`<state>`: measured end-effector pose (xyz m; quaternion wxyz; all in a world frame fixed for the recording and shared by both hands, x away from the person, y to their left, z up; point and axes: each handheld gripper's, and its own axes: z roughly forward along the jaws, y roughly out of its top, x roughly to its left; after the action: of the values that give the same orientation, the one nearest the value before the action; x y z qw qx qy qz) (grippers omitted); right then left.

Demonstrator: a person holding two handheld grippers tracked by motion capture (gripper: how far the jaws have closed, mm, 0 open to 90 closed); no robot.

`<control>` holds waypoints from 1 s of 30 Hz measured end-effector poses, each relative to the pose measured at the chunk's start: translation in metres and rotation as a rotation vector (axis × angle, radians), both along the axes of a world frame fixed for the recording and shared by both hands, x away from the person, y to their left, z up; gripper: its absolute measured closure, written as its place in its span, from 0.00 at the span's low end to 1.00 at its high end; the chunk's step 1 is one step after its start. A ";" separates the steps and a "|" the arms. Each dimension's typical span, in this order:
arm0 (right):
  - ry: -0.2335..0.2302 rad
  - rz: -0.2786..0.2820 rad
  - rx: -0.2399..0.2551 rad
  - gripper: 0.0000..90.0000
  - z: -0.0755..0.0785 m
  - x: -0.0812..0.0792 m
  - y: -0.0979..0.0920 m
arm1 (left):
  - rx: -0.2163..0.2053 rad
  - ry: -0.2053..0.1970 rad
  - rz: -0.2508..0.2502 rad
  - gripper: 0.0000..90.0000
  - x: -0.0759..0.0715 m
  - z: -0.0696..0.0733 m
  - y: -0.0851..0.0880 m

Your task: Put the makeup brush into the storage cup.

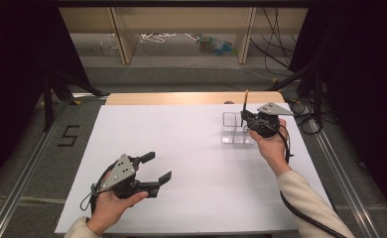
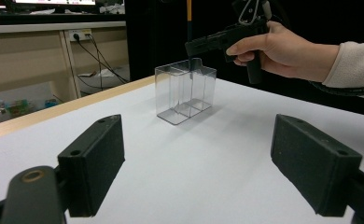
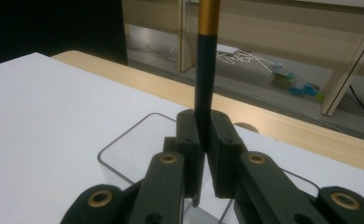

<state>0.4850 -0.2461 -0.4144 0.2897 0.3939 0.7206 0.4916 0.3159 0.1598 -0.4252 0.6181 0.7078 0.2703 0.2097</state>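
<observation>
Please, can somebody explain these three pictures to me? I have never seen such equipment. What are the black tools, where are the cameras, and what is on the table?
A person holds a hand tool with two black fingers in each hand. One camera looks down from above; one rides on each tool. On the white table stands a clear plastic box with compartments. The right gripper is shut on a dark pen with a gold band, upright over the box. The left gripper is open and holds nothing.

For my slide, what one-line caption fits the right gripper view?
Right gripper clamps an upright black-and-gold pen over a clear plastic organizer.
</observation>
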 end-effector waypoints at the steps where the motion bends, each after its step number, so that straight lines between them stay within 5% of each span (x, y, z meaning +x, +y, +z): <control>1: 0.000 -0.001 0.000 0.93 0.000 0.000 0.000 | 0.000 0.000 0.000 0.19 0.000 0.000 0.000; 14: 0.026 -0.012 -0.006 0.93 0.000 -0.001 -0.001 | -0.001 0.000 -0.002 0.19 0.000 0.000 0.000; 16: -0.002 -0.015 -0.011 0.92 -0.001 0.000 -0.002 | -0.001 0.001 -0.001 0.19 0.000 0.000 0.000; 23: 0.028 -0.059 -0.009 0.55 0.003 -0.003 -0.002 | -0.005 0.007 0.002 0.19 0.000 0.000 0.001; 30: 0.044 -0.064 0.005 0.39 0.012 -0.009 -0.006 | -0.007 0.005 0.005 0.19 0.000 0.000 0.001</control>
<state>0.4759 -0.2525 -0.4023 0.2886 0.4282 0.7125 0.4750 0.3159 0.1613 -0.4250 0.6194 0.7055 0.2741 0.2085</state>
